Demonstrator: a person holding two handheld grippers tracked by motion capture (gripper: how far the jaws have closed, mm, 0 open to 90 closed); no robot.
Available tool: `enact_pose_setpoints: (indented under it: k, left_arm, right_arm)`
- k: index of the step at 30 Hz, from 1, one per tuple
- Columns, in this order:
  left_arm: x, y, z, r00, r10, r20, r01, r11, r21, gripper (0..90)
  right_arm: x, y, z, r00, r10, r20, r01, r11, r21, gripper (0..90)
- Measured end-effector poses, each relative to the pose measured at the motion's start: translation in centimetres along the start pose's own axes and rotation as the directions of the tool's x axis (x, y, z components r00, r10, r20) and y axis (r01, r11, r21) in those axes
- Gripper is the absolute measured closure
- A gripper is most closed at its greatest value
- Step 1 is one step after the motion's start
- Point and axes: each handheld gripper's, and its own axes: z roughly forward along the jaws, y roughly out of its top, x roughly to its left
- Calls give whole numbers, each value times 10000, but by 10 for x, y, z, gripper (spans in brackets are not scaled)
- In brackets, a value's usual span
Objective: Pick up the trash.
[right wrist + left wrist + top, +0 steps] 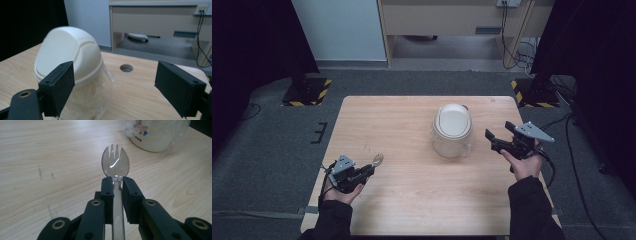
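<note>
Care was what the step seemed to need: the left gripper [115,185], jaws clamped on the clear spork [115,165] at the table's [412,200] near left, wanted steadiness while the right gripper [500,135], jaws apart, approached the lidded bin [452,130] mid-table.

Spork [115,165]: clear plastic, tines forward, handle clamped between jaws of left gripper [117,185], above the tabletop.
</note>
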Motion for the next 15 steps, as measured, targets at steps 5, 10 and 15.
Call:
enact_pose_setpoints:
  k: [5, 10, 15]
  left_arm:
    - [1, 2, 2, 10000, 51, 32, -51, 10000, -51, 793]
    - [1, 2, 4, 9999, 107, 93, -107, 9999, -43, 793]
    - [0, 3, 6, 9998, 145, 148, -144, 9999, -19, 794]
  right_arm:
    - [13, 11, 14, 9998, -138, -175, 137, 9999, -73, 164]
    - [24, 19, 27, 9994, -236, -270, 232, 9996, -148, 164]
    - [33, 27, 41, 9990, -356, -266, 351, 9992, -180, 164]
